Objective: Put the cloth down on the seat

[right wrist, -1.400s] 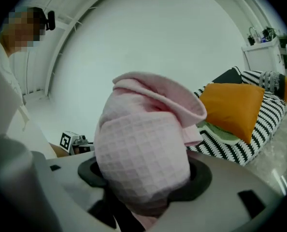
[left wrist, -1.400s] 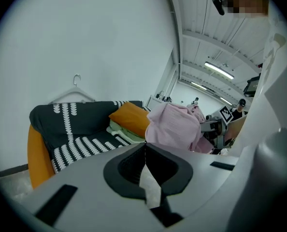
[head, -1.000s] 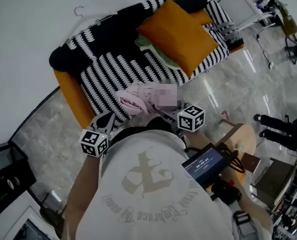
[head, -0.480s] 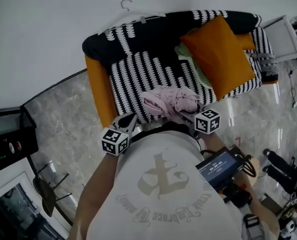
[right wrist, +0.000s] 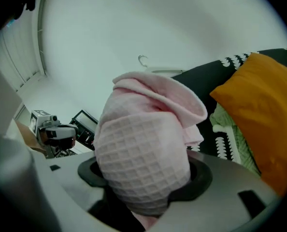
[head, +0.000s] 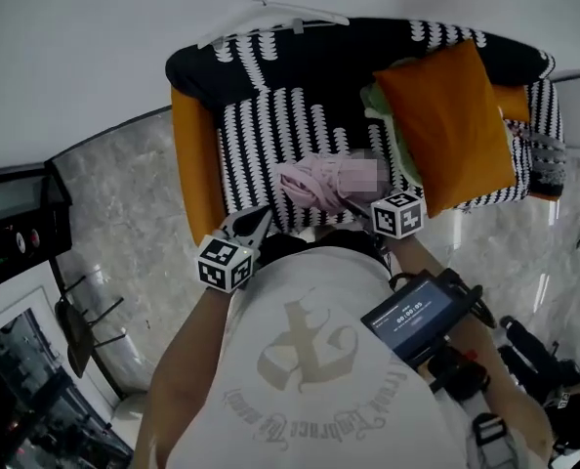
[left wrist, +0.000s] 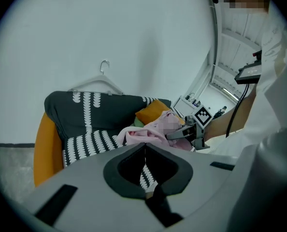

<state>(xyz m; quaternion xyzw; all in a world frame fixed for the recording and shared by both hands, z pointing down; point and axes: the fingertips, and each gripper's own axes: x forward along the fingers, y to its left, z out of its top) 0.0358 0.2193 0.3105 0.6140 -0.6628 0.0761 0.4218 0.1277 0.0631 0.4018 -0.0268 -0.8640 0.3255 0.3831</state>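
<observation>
Moved: right gripper [head: 356,203], clamped on pink cloth [head: 310,179], now low over striped seat [head: 256,135], which lies directly beneath. Left gripper [head: 256,225]: closed, empty, beside.

A living-room corner staged in a lab or studio is suggested: a sofa [head: 270,125] with an orange cushion [head: 451,115] and a hanger [head: 270,13] is set against a bare white wall [head: 95,47] on a marble floor [head: 124,193], and dark gear [head: 549,399] is crowded at the edge.
</observation>
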